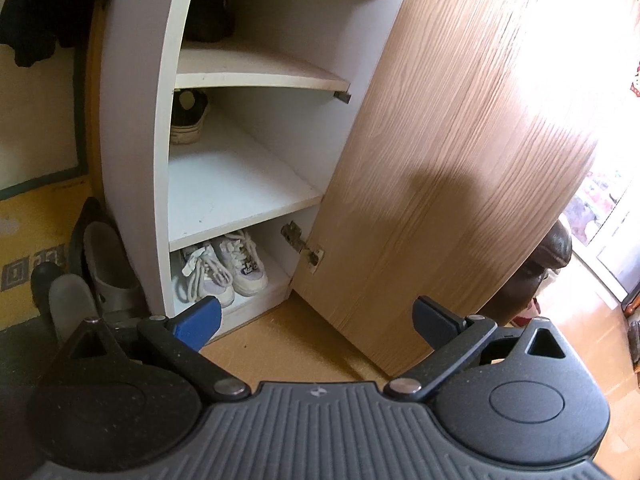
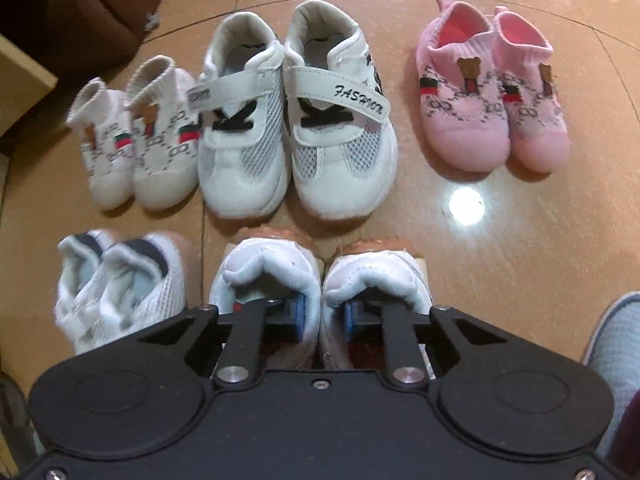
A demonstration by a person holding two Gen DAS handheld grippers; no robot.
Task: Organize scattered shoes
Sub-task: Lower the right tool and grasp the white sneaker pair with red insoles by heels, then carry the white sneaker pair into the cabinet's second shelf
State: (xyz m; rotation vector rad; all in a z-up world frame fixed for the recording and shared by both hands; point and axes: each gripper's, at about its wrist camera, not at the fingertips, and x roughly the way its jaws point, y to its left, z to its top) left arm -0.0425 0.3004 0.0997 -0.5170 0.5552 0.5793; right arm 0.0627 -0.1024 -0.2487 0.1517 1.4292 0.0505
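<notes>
Open shoe cabinet [image 1: 248, 152] seen from the left wrist, door [image 1: 440, 140] swung wide for loading; middle shelf [image 1: 224, 192] bare, laced sneakers [image 1: 228, 268] at bottom. Left gripper [image 1: 316, 316] spread, holding nothing. From the right wrist: tan floor [image 2: 500, 260] with paired shoes in rows. Right gripper [image 2: 322, 316] pinching inner collars of the nearest white pair [image 2: 320, 276], carrying both together; strap sneakers [image 2: 296, 120] just beyond, pink pair [image 2: 492, 92] apart.

My left hand-held gripper [image 1: 316, 320] is matt black plastic with blue pads and bright metal pins. Upper centre, the cabinet [image 1: 136, 120] is smooth white board; its door [image 1: 440, 140] is grained wood veneer. In the right view, the floor [image 2: 500, 260] is glossy tan, the pink shoes [image 2: 492, 92] knitted cloth, the strap sneakers [image 2: 296, 120] mesh.
</notes>
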